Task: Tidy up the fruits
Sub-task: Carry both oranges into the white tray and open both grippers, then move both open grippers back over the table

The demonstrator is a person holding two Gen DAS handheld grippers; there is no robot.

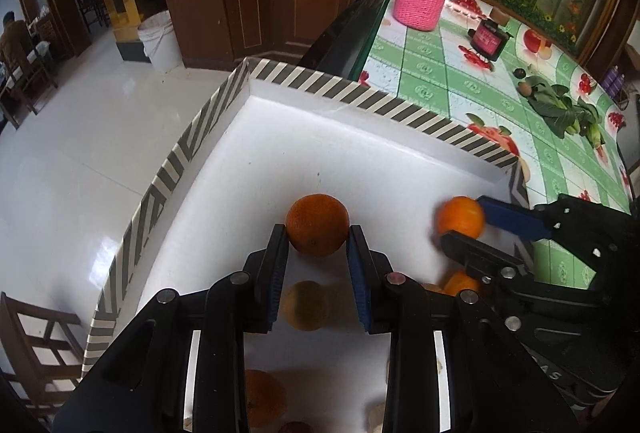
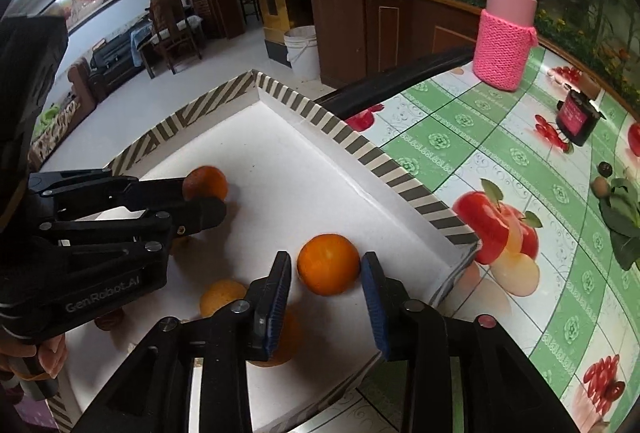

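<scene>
Left fingers (image 1: 280,245) clamp one orange (image 1: 317,224) over the striped tray (image 1: 168,173); right fingers (image 2: 280,281) stand apart around another orange (image 2: 328,264). Greens (image 1: 560,109) at two o'clock remain on the desk (image 1: 460,81).

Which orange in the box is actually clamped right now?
The darker orange at the left gripper, whose fingers press its sides. The brighter orange sits between the right gripper fingers with gaps both sides, unclamped.
</scene>
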